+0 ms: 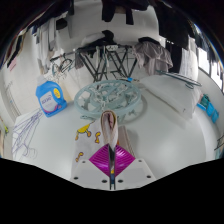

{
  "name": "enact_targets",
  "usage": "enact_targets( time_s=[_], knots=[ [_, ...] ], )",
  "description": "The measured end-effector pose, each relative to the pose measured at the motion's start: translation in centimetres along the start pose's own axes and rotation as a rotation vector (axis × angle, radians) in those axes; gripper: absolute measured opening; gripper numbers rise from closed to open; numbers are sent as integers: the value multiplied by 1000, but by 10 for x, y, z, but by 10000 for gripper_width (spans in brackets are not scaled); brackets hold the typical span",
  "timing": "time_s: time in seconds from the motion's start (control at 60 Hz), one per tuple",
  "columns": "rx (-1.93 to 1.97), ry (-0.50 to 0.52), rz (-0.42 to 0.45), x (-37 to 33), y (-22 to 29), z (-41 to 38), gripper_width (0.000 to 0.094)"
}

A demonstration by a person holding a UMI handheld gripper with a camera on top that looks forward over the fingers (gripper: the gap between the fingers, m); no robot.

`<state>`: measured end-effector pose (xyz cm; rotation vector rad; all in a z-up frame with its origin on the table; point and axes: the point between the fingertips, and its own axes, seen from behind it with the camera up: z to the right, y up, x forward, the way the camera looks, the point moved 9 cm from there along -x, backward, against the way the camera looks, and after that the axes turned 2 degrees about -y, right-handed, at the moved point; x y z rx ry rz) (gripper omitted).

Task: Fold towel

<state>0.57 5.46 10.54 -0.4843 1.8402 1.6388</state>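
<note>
The hand-held gripper [111,156] pinches a folded towel [112,127] above the white table [165,125].

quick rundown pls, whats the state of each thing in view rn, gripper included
hand-held gripper: shut on the towel, pink pads meeting around it
towel: bunched into a narrow upright strip, held up off the table
table: white, with several things on it
round drying rack: lying flat on the table beyond the towel
blue box: upright, beside the rack
</note>
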Motion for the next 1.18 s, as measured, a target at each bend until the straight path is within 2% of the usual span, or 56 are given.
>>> enact_targets(
  time_s=[0.017, 0.05, 0.083, 0.117, 0.15, 0.183, 0.217, 0.267, 0.417, 0.55, 0.683, 0.867, 1.083, 1.183],
  knots=[
    [-3, -8, -12, 4, -3, 4, 71],
    [-12, -20, -45, 11, -12, 8, 243],
    [-30, -38, -90, 15, -19, 16, 569],
    [-44, -62, -95, 15, -19, 22, 855],
    [-53, -64, -77, 9, -17, 27, 768],
    [-62, -49, -54, 0, -12, 30, 789],
    [-72, -25, -41, -12, -7, 31, 865],
    [-92, 6, -27, -38, 2, 33, 842],
    [-188, 109, 36, -144, 25, 37, 854],
    [-222, 91, 86, -219, 30, 50, 850],
    [-175, 62, 83, -261, 12, 61, 854],
    [-195, 69, 71, -270, -3, 59, 850],
    [-216, 74, 108, -267, 1, 55, 849],
    [-222, 103, 86, -264, -4, 48, 850]
  ],
)
